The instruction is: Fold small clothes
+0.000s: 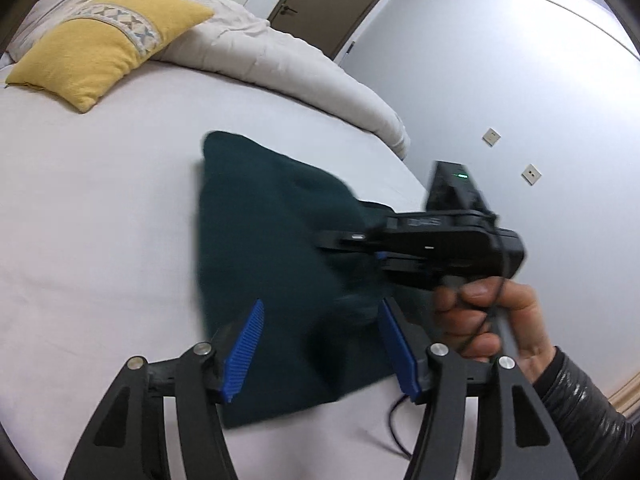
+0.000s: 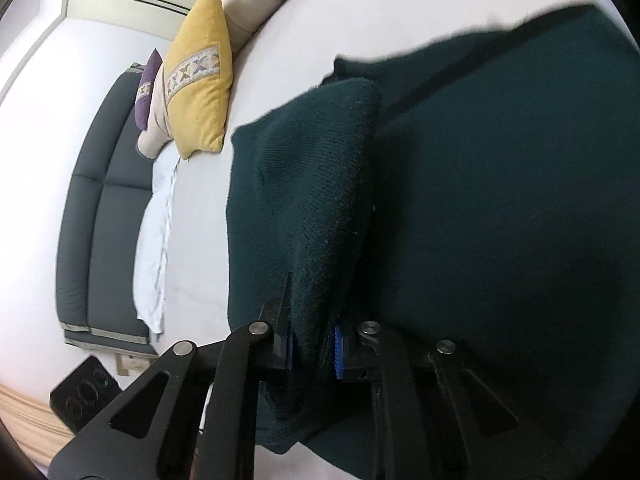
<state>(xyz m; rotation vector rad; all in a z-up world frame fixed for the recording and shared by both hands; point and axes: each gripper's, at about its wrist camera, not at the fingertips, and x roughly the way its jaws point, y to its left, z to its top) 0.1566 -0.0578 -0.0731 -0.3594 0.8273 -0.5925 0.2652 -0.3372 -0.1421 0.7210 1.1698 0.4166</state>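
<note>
While clamped on a bunched ridge of the dark green sweater (image 2: 460, 200), right tongs (image 2: 314, 350) grip thick knit between the blue pads (image 2: 339, 354), low near the garment's near edge; left tongs (image 1: 320, 344) spread wide and released, blue pads either side of the sweater's near end and clear of the cloth, with nothing pinched between them.

Sweater spread flat on the pale bed sheet (image 1: 100, 220), near the bed's edge, one layer doubled over itself close to the right tongs; right hand (image 1: 488, 320) and its black device seen from the left camera, hovering over the garment's right side.

Likely trouble from here: pinch too thick, taking in both the upper fold and the layer below, so a lift could drag the whole sweater rather than turn one flap; only one side held, so any pull across the bed may skew the garment and spoil the straight edges; heavy knit may slide out of a shallow bite and drop in a heap; open left tongs, if brought down carelessly, could snag or ruck the cloth beneath; black cable (image 1: 394, 428) trailing near the sweater's corner might catch under a fold.

Further out, yellow cushion (image 1: 100, 44) and beige duvet (image 1: 280, 60) well apart, no hindrance.
</note>
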